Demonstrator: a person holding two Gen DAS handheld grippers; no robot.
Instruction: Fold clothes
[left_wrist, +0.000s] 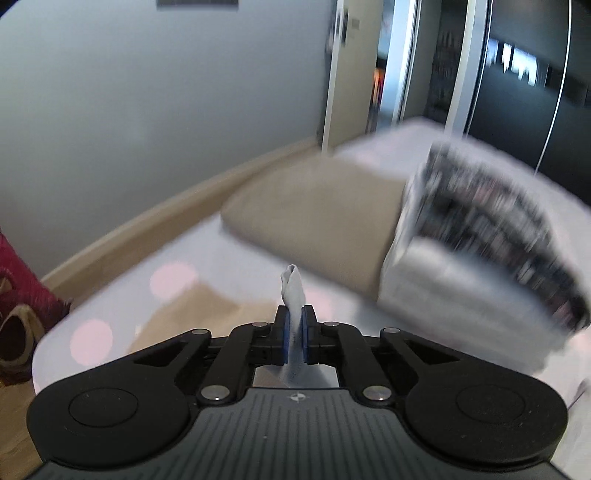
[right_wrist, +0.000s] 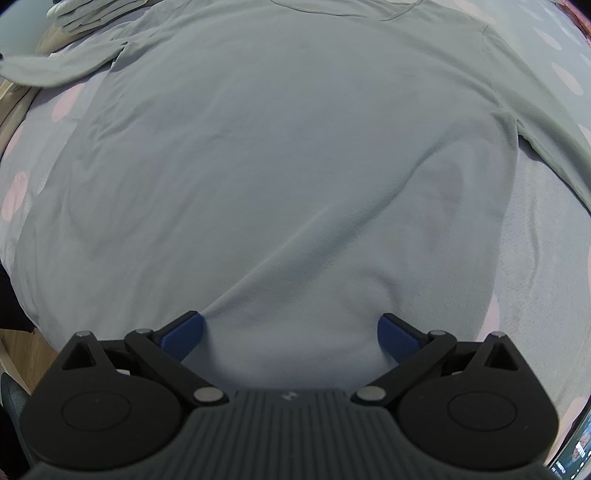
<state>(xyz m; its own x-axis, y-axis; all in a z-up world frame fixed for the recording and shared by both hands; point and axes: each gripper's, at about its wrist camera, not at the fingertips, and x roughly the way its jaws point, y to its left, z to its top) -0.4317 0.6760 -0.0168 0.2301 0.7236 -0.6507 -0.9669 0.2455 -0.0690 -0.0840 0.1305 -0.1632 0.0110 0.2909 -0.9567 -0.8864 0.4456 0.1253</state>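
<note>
Covering bed, spotted sheet (right_wrist: 535, 236), grey wall (left_wrist: 147, 92)

No legible text, label, brand name or number appears in either wrist view. Each gripper body carries only a small pale emblem, too small to read. The black-and-white print on the blurred bundle beyond the left gripper (left_wrist: 294, 332) cannot be made out.

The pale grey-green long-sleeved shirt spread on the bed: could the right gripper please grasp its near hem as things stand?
Probably yes: the right gripper stands open with the pale grey-green shirt's hem between its blue pads, nothing in the way.
</note>
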